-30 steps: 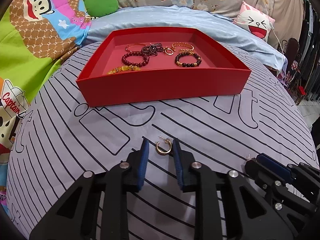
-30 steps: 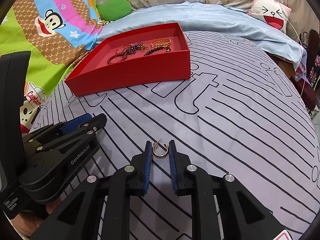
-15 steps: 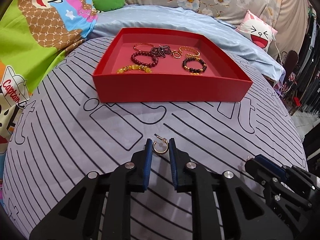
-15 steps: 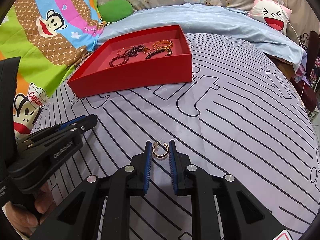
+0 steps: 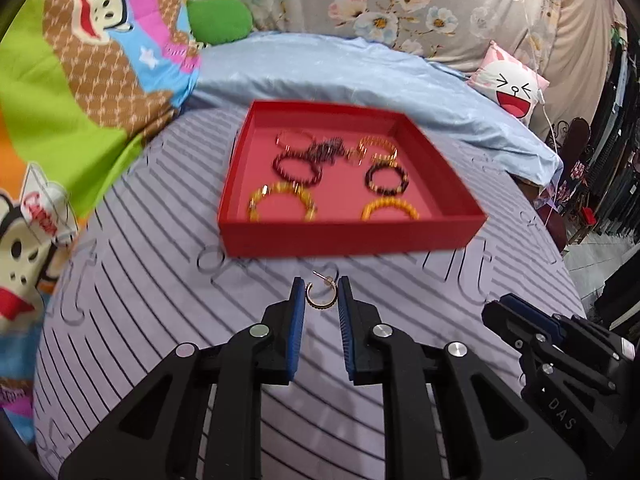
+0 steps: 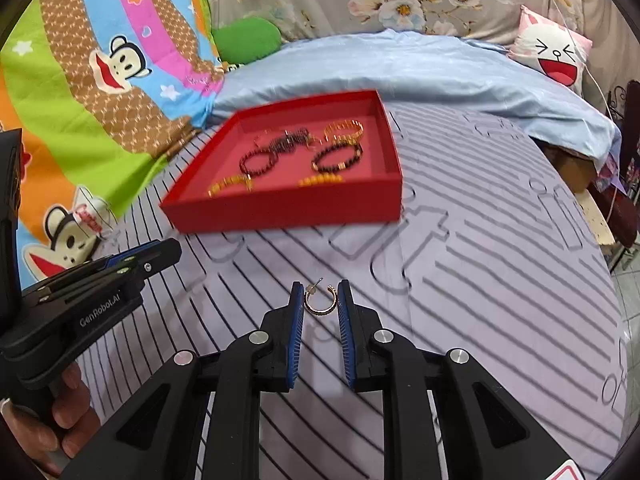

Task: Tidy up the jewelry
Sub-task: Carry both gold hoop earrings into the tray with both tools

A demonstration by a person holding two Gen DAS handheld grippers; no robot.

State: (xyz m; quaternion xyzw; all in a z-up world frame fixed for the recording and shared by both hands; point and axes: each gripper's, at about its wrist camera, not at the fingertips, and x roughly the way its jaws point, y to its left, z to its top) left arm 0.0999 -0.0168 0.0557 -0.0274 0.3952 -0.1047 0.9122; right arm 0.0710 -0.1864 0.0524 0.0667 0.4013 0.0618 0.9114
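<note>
The left hand-held gripper [image 5: 320,296] is clamped on a gold hoop earring [image 5: 319,301], held above the striped bedspread [image 5: 132,280]. The right hand-held gripper [image 6: 319,298] is clamped on a second hoop earring [image 6: 320,302]. The red tray [image 5: 344,236] beyond both holds beaded bracelets [image 5: 298,166].

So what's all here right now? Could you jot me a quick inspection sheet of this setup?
Surface: striped lilac cloth over a bed.
Job's things: red tray holding beaded and gold bracelets; a gold hoop earring in the left tongs, another hoop earring in the right tongs.
Clutter: nothing seen.
Grippers: both tongs shut on their earrings.
Cables: thin white cord by the pillow.
Surroundings: cartoon blanket, blue sheet, floral backdrop.
</note>
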